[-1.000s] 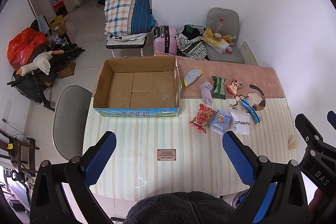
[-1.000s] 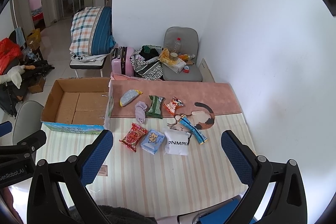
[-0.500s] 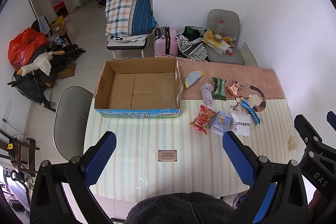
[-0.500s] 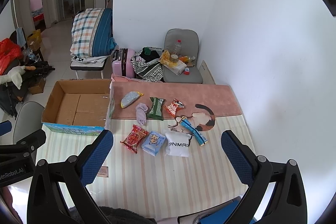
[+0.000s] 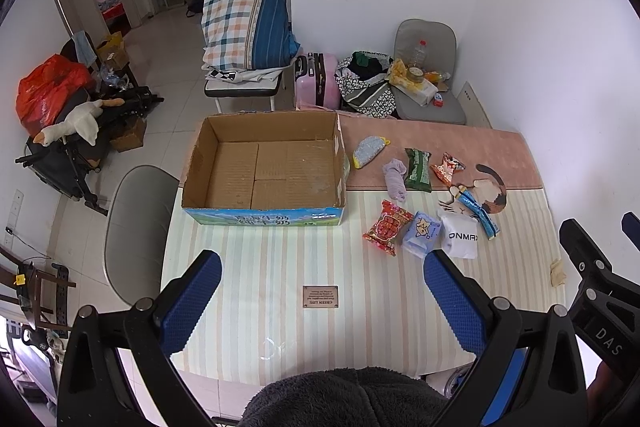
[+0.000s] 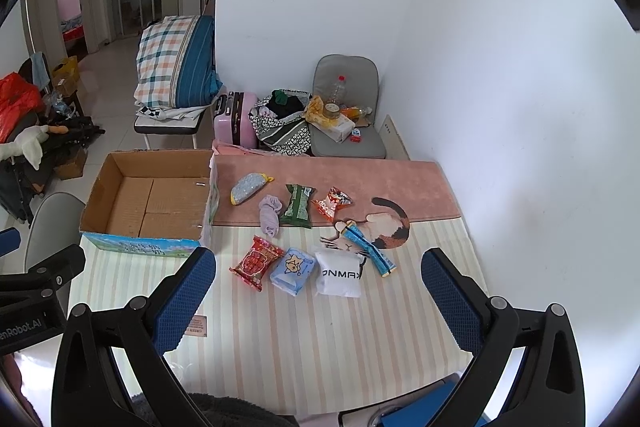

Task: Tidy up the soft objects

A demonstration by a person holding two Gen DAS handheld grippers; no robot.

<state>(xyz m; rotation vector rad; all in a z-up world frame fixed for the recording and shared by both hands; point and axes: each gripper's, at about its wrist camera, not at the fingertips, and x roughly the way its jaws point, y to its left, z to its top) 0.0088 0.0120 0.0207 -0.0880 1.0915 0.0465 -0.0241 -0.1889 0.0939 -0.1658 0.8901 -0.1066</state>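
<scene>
An open, empty cardboard box (image 5: pixel 264 167) (image 6: pixel 148 203) stands on the striped table (image 5: pixel 280 267) at the left. To its right lie soft items: a sparkly pouch (image 5: pixel 370 151) (image 6: pixel 246 189), a lilac sock (image 5: pixel 395 175) (image 6: pixel 270 213), a green packet (image 5: pixel 418 163) (image 6: pixel 298 207), an orange snack bag (image 5: pixel 447 165) (image 6: pixel 332 203), a red packet (image 5: pixel 387 227) (image 6: pixel 258 261), a blue tissue pack (image 5: pixel 421 233) (image 6: pixel 293 269), a white pouch (image 5: pixel 460 237) (image 6: pixel 339 273) and a blue stick pack (image 5: pixel 478 213) (image 6: pixel 370 253). My left gripper (image 5: pixel 322 293) and right gripper (image 6: pixel 318 293) are open, empty, above the table's near edge.
A pink mat (image 5: pixel 440 143) covers the table's far strip, with a cat-shaped coaster (image 5: pixel 490 187). A small label plate (image 5: pixel 320 296) lies near the front. A grey chair (image 5: pixel 136 227) stands left of the table. A second chair, suitcase and bags stand behind it.
Both views have shifted slightly; the table and items sit a little lower in frame. Nothing on the table moved, and both grippers stayed open.
</scene>
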